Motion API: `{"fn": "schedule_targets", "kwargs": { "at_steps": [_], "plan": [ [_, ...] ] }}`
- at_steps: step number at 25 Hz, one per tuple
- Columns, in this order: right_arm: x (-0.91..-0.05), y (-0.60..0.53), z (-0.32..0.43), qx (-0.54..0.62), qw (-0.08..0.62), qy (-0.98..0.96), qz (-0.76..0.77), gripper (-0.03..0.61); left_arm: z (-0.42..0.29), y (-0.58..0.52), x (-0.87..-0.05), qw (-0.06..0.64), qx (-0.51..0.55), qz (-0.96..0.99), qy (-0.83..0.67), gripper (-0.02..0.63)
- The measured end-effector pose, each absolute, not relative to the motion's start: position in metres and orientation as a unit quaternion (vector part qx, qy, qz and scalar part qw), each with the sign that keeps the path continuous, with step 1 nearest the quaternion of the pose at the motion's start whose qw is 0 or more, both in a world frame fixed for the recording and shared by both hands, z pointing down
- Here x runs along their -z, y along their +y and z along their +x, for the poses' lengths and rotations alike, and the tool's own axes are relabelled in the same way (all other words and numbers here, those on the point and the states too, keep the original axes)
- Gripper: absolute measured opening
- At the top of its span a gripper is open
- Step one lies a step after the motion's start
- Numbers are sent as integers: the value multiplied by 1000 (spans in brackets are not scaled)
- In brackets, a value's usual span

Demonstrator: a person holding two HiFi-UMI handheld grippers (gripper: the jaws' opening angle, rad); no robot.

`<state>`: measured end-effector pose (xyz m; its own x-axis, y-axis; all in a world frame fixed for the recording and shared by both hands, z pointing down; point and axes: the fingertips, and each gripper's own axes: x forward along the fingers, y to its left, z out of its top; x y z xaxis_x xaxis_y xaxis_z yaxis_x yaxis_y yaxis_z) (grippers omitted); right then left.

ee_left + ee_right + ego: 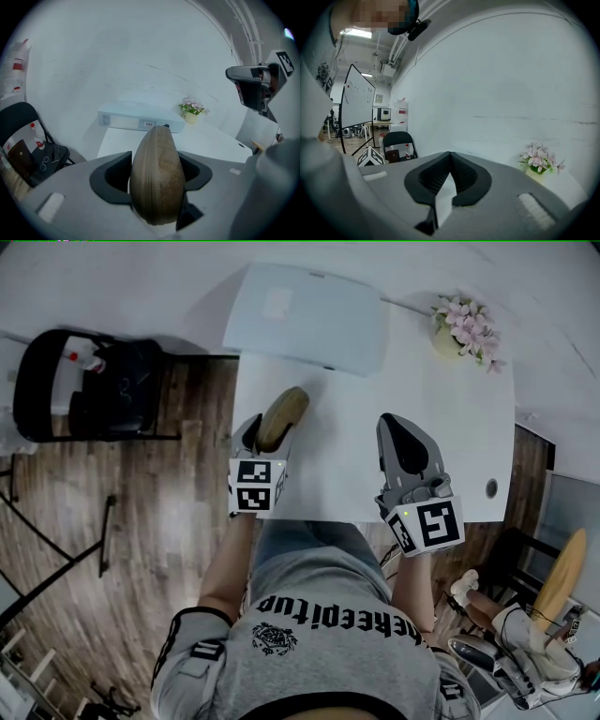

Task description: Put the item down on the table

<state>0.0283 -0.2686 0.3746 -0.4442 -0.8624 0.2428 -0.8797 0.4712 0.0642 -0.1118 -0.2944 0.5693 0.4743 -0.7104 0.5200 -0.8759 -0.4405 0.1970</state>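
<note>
Setting the pouch (157, 180) down well means, I judge, lowering the left hand-held gripper (269, 439) straight until the pouch's underside meets the worktop (375, 446), then parting the jaws slowly so that the rounded body does not roll. The spot under the jaws looks bare, with the box (136, 121) ahead and the flowers (191, 111) ahead to the right, both well apart. The left hand-held gripper is clamped on the brown pouch, which juts out past the jaws and appears to be held above the worktop. The right hand-held gripper (449, 176), off to the right, has its jaws together on nothing. Only the left gripper view shows the zip seam and the jaws' hold low on the pouch. Only the head view shows how near the worktop's left edge it hangs, so a small shift rightward seems wise. The right gripper view alone shows a whiteboard (358, 101).
</note>
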Motion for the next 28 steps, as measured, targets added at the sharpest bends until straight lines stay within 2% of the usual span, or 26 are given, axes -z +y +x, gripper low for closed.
{"fn": "schedule_targets", "kwargs": {
  "at_steps": [10,23,28],
  "plan": [
    [-375,-267,25,-35,120,-852,508,0,-113,-293,-577,241,-191,827,-471,298],
    [-371,-260,23,-26,119,-858,499,0,-114,-295,-568,198,-199,833,-476,325],
    [-368,-257,20,-21,113,-864,490,0,-118,-290,-546,190,-174,834,-487,302]
  ]
}}
